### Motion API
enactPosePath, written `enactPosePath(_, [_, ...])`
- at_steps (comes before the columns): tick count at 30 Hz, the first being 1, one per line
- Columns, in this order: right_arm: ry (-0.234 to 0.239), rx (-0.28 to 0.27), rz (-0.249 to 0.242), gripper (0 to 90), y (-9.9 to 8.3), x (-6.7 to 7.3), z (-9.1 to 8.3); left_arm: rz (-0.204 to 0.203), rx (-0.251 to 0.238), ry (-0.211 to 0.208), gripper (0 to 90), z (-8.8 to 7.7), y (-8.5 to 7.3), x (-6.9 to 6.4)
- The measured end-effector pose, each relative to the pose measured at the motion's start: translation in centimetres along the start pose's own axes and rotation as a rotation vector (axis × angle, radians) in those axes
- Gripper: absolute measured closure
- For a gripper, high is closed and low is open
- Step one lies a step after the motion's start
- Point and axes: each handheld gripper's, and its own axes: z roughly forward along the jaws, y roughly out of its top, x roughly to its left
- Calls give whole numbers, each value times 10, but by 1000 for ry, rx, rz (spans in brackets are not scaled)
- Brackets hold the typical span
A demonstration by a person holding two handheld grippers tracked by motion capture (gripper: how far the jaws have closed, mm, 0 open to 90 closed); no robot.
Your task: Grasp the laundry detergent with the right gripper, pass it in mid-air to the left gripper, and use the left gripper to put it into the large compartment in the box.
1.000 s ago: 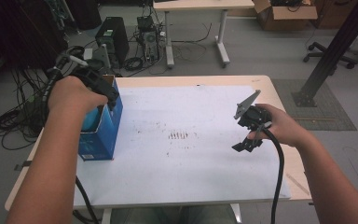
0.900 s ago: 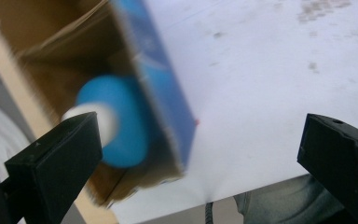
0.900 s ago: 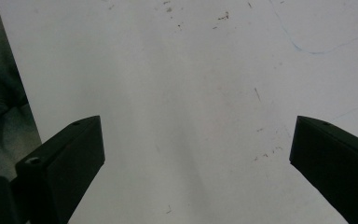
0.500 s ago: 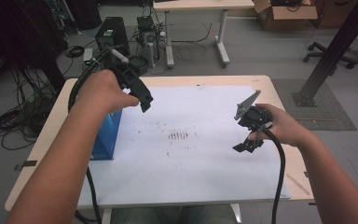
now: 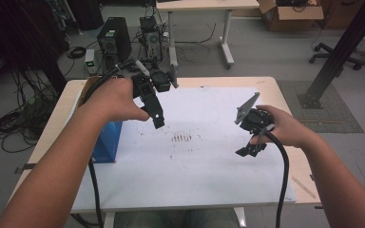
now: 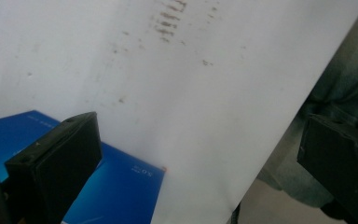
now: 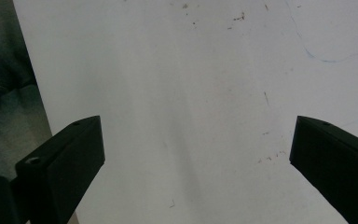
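Here the left tool (image 5: 158, 118) hangs in the air above the white sheet (image 5: 195, 161) that covers the desk (image 5: 275, 88), its jaws spread wide and gripping nothing. In the left gripper view, its two black jaws stand far apart with only the sheet between them. The blue box (image 5: 107, 142) lies just behind and below this tool, on the person's side of it, at the sheet's left edge; in the left gripper view a corner of that box (image 6: 121, 186) shows behind the near jaw, not touching it. A patch of brown marks (image 5: 181, 138) on the sheet lies a little beyond the left tool's tips, between the two tools.

The right tool (image 5: 249, 149) is held low over the sheet, well apart from the box, tips pointing down toward the paper. Its jaws are also released and wide, with bare speckled sheet (image 7: 191, 116) between them. Whether its tips touch the paper cannot be told.
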Motion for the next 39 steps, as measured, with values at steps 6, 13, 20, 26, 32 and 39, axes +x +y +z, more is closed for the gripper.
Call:
enactPosePath(6, [6,17,-7,29,3,-1,0,93,-1,-59,2,4,4,-5])
enactPosePath(13, [8,24,-9,29,6,-5,-2,187,10,-89,2,11,7,-11])
enactPosePath(20, [13,45,-23,29,10,-8,-3,278,19,-110,2,15,5,-17])
enactPosePath(26, [13,51,-24,29,13,-8,-2,305,57,-89,2,21,4,-17])
enactPosePath(32, [14,51,-26,29,15,-11,0,295,58,-88,2,22,4,-13])
enactPosePath(39, [16,56,-23,29,14,-11,3,297,52,-96,2,21,2,-13])
